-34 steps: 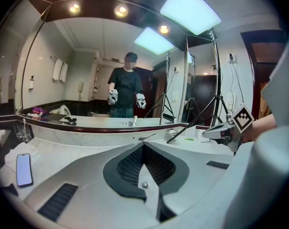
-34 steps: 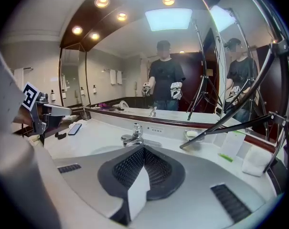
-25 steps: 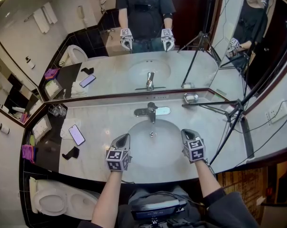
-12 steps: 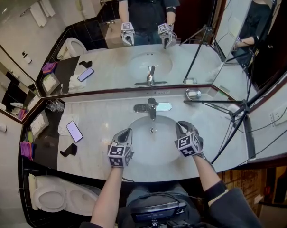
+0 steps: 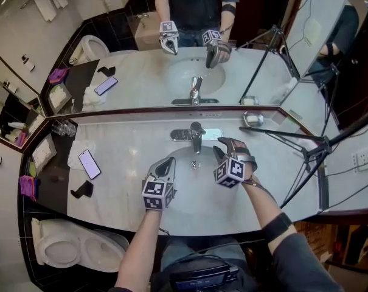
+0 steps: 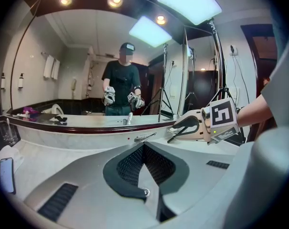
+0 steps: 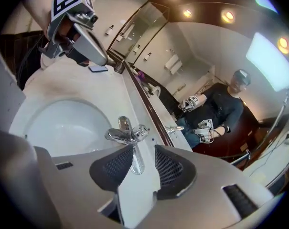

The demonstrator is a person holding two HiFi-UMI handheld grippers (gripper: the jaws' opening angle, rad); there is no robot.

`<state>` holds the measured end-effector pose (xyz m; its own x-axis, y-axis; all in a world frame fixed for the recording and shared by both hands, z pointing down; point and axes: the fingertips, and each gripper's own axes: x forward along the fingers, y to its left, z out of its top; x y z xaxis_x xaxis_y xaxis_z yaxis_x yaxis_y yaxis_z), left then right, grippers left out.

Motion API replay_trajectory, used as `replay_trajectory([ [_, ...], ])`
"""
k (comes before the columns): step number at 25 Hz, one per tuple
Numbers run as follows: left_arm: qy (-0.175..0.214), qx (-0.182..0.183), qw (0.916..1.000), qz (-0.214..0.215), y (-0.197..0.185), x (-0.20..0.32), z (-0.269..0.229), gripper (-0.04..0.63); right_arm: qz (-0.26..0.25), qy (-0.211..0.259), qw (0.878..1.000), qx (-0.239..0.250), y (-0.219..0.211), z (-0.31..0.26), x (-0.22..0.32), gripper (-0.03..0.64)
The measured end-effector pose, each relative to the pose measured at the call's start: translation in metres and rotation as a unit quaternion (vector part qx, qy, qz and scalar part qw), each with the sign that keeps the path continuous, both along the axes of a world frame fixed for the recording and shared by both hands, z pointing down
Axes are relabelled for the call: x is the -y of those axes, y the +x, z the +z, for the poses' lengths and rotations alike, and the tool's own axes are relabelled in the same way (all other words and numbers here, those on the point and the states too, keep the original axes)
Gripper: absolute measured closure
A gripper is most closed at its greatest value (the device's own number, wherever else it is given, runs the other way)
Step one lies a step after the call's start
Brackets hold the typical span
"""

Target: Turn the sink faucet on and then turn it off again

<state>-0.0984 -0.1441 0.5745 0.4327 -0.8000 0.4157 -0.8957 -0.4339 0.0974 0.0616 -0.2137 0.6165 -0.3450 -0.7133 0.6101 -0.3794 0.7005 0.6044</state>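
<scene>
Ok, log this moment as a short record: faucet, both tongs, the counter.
faucet: chrome, behind the basin; no stream visible
right tongs: apart, have just been opening; nothing between them; aimed at the faucet, short of it
left tongs: together, empty, at the basin's left edge
counter: pale stone; phone lying at the left
</scene>
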Motion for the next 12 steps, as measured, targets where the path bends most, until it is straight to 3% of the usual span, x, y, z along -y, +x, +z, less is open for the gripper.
replay_trajectory([
  [6,-0.006,-0.003,1.0000,-0.001,0.001,0.010,0.015,0.595,-0.064,0.030,0.995,-0.070,-0.023,0.013,0.035,0.434],
  [12,-0.017,-0.008,0.9998,-0.006,-0.003,0.011,0.026,0.595,-0.120,0.026,0.983,-0.139,-0.041,0.043,0.050,0.405],
])
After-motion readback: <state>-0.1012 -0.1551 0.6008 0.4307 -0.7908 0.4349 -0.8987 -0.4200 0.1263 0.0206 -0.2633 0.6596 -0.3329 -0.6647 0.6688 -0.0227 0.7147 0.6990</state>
